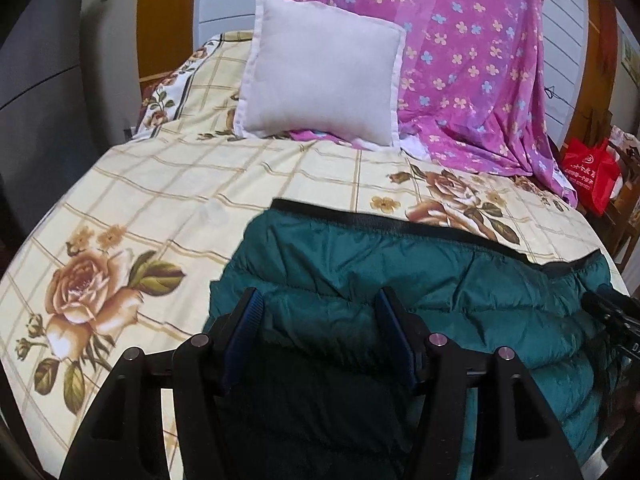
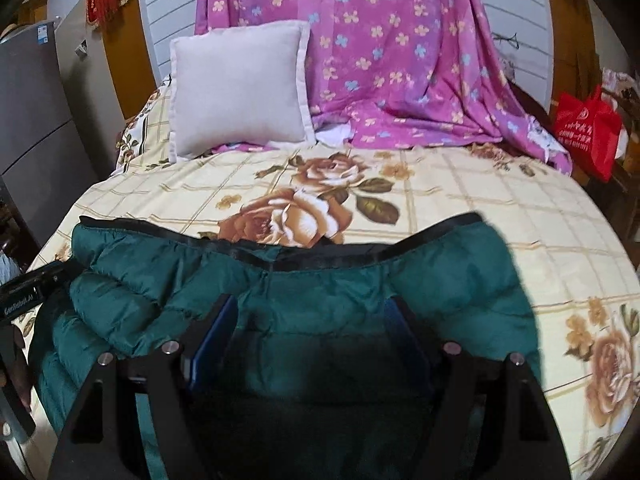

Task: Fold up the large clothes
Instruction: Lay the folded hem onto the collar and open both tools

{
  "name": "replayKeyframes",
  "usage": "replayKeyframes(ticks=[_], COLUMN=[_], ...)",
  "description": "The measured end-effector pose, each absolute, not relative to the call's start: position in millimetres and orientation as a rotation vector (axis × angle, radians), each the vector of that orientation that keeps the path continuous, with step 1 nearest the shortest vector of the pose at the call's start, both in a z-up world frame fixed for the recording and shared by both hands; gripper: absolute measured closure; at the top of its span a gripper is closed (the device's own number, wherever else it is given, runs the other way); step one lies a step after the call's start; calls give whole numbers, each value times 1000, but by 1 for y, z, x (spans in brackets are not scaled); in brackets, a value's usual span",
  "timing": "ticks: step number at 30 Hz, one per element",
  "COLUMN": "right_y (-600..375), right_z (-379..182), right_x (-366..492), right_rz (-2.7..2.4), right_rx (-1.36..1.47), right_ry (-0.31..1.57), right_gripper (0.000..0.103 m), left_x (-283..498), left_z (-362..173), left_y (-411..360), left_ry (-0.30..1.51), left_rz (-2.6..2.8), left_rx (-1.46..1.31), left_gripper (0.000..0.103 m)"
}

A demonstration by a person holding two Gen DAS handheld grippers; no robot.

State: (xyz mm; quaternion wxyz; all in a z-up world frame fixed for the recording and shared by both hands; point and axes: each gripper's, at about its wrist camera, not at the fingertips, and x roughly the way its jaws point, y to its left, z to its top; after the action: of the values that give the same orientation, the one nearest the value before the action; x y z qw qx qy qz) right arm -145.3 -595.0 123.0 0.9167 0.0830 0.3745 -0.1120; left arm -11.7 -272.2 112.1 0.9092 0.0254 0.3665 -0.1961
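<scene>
A dark green puffer jacket [image 1: 400, 280] with a black hem lies on the bed, hem toward the pillow; it also shows in the right wrist view [image 2: 320, 292]. My left gripper [image 1: 318, 300] is open above the jacket's left part, its blue-padded fingers apart, holding nothing. My right gripper [image 2: 310, 306] is open above the jacket's right part, also empty. The right gripper's tip [image 1: 612, 312] shows at the right edge of the left wrist view. The left gripper's body [image 2: 28, 288] shows at the left edge of the right wrist view.
The bed has a cream checked sheet with roses [image 1: 160, 208]. A white pillow [image 1: 320, 68] leans at the head, beside a purple flowered cloth [image 1: 472, 60]. A red bag [image 1: 592, 176] stands to the right of the bed. A grey cabinet [image 2: 28, 128] stands to the left.
</scene>
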Motion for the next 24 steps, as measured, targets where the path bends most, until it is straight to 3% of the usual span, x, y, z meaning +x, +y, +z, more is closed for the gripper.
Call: replayKeyframes(ticks=[15,24], right_y=[-643,-625], right_z=[76,119], right_x=[-109,-170], right_rz=[-363,-296], right_rx=[178,173], right_ry=[916,827], right_gripper=[23,23], left_x=[21,19], left_z=[81,79], left_y=[-289,-289], left_ry=[831,825], left_rz=[-350,-349], left_rx=[79,86], left_gripper=[62,62])
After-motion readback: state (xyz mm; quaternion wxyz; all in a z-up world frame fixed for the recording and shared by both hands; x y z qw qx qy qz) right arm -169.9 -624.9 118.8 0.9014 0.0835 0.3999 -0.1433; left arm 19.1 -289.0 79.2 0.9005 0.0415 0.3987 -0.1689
